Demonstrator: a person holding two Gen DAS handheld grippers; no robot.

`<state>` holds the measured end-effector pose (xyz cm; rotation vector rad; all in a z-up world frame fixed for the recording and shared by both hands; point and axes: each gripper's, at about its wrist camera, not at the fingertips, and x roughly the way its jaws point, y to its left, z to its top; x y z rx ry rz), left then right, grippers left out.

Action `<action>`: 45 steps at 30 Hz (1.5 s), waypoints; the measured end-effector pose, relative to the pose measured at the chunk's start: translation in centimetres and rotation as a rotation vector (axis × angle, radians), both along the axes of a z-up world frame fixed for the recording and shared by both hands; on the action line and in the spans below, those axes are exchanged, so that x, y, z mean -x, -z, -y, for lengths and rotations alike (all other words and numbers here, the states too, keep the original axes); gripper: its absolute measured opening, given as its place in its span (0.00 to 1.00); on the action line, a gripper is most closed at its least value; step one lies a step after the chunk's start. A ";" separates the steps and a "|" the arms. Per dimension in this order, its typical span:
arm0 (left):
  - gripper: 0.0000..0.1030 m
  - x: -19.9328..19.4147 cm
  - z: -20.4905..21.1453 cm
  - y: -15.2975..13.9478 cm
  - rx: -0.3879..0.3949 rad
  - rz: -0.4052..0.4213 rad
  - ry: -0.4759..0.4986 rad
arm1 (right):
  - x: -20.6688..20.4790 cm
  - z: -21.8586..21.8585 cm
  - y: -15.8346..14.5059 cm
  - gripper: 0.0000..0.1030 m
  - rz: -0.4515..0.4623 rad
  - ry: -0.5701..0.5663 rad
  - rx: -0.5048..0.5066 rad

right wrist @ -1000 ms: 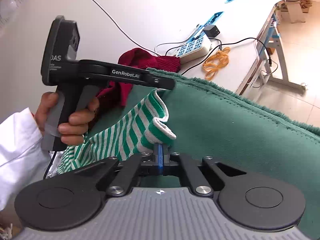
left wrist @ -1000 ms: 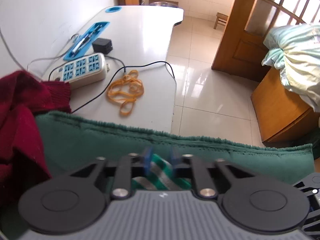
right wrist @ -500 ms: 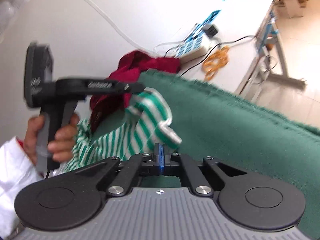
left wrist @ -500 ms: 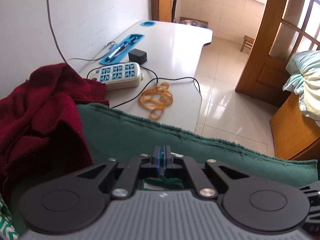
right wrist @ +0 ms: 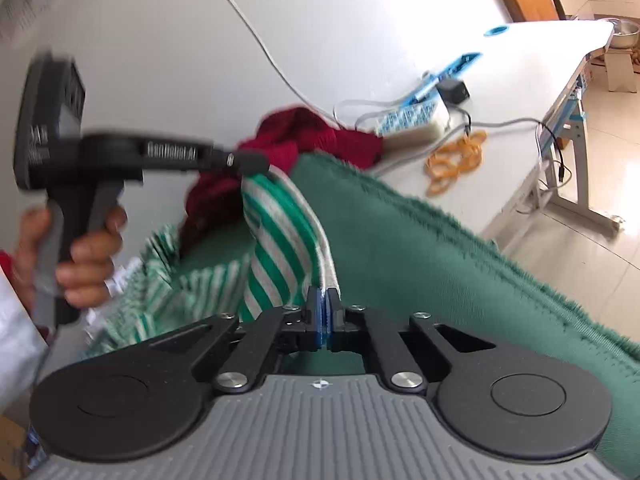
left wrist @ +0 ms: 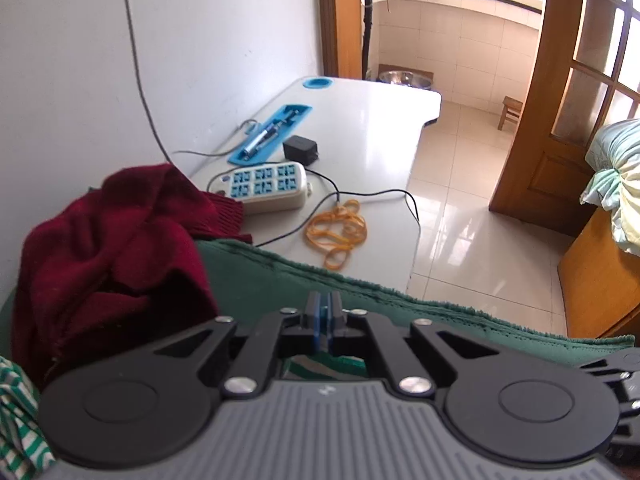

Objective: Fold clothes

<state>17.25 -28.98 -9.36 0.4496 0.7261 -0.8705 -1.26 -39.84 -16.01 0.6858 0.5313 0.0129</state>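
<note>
Left claw [right wrist: 256, 162] is clamped tight on one end of the striped shirt [right wrist: 276, 256], up over the red sweater [left wrist: 112, 248]. Right claw [right wrist: 322, 320] is pinched shut on the other end, lower and nearer me. So the held edge runs as a taut band between them, sloping down left to right, its long axis claw to claw, the rest hanging over the green cloth [right wrist: 420, 264] on the bench [left wrist: 372, 128].
</note>
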 end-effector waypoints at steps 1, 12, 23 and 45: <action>0.00 0.1 -0.7 -0.6 0.012 0.008 -0.008 | -0.1 -0.1 -0.7 0.02 0.010 -0.011 -0.002; 0.00 1.7 -16.9 -6.2 0.176 0.081 -0.140 | -1.1 -13.4 -7.6 0.02 0.153 -0.273 0.053; 0.00 3.4 -35.5 -3.5 0.217 0.032 -0.291 | -2.9 -31.2 -5.2 0.02 0.105 -0.326 0.112; 0.75 1.1 -37.8 5.2 0.305 -0.416 -0.329 | -2.1 -36.8 -2.5 0.34 -0.047 -0.406 0.349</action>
